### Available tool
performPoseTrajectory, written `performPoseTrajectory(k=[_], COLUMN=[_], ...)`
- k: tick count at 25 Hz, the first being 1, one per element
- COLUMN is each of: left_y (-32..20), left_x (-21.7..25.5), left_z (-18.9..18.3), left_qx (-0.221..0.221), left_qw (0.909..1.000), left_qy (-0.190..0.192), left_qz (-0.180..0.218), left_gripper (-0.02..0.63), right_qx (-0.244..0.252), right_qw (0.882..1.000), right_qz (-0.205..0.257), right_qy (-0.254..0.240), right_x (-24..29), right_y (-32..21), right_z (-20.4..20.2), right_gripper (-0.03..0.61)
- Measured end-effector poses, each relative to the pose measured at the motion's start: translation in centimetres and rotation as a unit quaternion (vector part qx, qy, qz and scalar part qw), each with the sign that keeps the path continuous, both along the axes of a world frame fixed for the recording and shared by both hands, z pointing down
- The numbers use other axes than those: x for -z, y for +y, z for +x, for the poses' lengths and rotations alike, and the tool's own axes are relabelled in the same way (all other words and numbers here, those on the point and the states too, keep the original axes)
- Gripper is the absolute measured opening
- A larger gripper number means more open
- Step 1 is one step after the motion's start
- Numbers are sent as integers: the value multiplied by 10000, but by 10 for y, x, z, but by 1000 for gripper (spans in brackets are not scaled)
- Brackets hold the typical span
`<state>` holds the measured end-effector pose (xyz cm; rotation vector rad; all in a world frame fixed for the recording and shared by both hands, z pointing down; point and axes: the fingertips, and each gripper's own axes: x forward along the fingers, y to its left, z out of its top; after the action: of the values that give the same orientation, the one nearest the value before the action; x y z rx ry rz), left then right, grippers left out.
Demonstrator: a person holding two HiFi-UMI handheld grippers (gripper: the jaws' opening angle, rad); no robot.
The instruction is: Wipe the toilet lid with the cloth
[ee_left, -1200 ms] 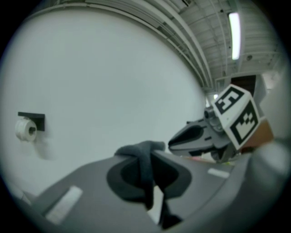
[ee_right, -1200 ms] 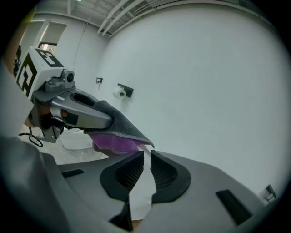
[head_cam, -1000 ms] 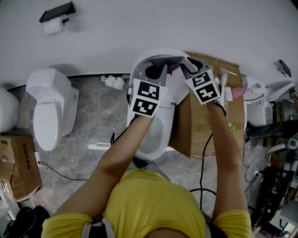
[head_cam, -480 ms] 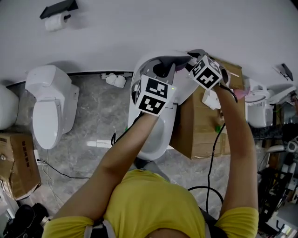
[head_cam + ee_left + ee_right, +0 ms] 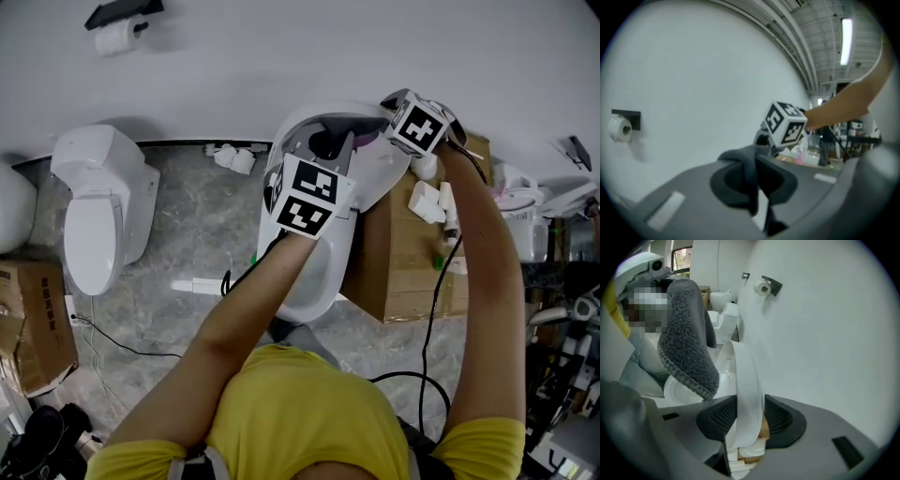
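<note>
Currently the left tongs (image 5: 754, 183) are clamping a fold of the dark grey cloth (image 5: 740, 158), which is hanging limp from the pads just in front of the raised toilet lid (image 5: 747, 376). Judging by its looped weave and drape, the cloth is handling as a light, soft item. It is likely wiping best when bunched and gripped well into the fold, since a corner hold is risking slippage.

The lid is presenting as thin, stiff, glossy white plastic, standing upright above the bowl (image 5: 317, 272). It is probably swinging under pressure unless steadied at its top rim. The right tongs (image 5: 750, 420) are reaching down over that rim. Their jaws have just been opening and are standing apart with the lid's edge between them, pads close to both faces, no firm pinch showing.

Beyond, a cardboard box (image 5: 405, 272) is sitting beside the toilet, and a toilet-paper roll (image 5: 117, 37) is hanging on the white wall (image 5: 281, 56).
</note>
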<state>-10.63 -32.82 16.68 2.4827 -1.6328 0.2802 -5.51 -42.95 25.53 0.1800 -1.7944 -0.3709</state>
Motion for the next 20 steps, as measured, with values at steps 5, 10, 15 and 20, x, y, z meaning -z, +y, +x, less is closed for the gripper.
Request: performPoseTrajectory(k=[5, 10, 15, 20], left_y=[12, 38, 75, 121], left_x=[0, 4, 13, 20], left_z=[-5, -12, -8, -7], left_qx=[64, 153, 286, 552], left_qw=[10000, 9999, 9995, 9983], left_qy=[-36, -52, -63, -53], left_qz=[-3, 9, 86, 155], left_gripper=[15, 15, 15, 15], right_qx=[-55, 54, 160, 155], right_qw=[10000, 9999, 9993, 9983], right_qz=[35, 133, 335, 555], right_qy=[36, 52, 35, -69], right_x=[-5, -2, 4, 5], right_y=[-1, 14, 43, 87], right_z=[3, 3, 9, 17], right_gripper=[160, 158, 160, 160])
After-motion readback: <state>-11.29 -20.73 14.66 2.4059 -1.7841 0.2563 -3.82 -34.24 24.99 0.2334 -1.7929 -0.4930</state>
